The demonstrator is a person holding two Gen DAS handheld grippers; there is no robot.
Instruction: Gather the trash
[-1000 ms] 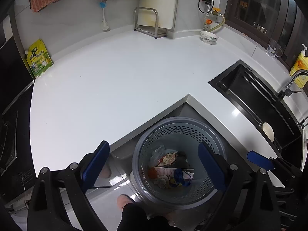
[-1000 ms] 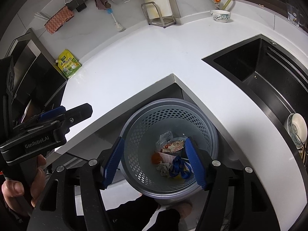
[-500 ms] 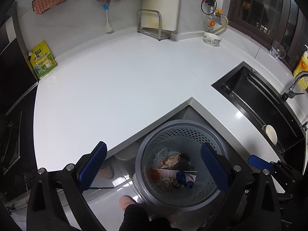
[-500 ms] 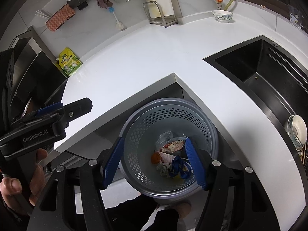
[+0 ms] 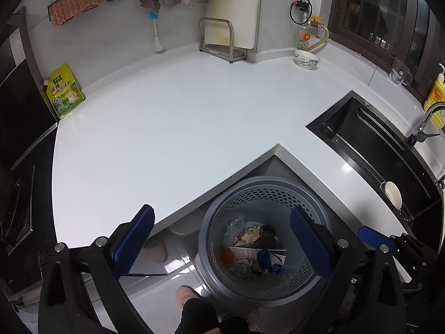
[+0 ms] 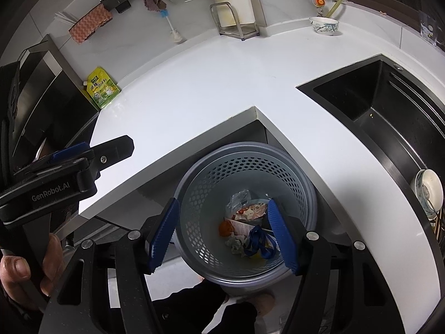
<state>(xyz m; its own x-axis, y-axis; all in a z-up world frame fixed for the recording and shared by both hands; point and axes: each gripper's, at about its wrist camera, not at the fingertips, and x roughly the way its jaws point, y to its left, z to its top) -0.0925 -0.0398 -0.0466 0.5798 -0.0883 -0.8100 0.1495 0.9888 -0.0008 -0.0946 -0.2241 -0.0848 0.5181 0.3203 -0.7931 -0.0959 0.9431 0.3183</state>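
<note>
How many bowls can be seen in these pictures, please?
2. One patterned bowl stands on the counter near the back wall; one white bowl lies in the sink. Others may be hidden.

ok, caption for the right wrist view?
Right gripper, jaws open and empty, above the perforated bin holding collected trash.

1. You had bright, even light on the white countertop (image 5: 172, 128), which came close to washing out.
2. You got small glare spots beside the dark sink (image 5: 370, 150).
3. Fisheye bending curved your far wall, and black vignetting filled the corners.
4. Your near floor lay dimmer.
5. Both views stayed sharp, without blur.
</note>
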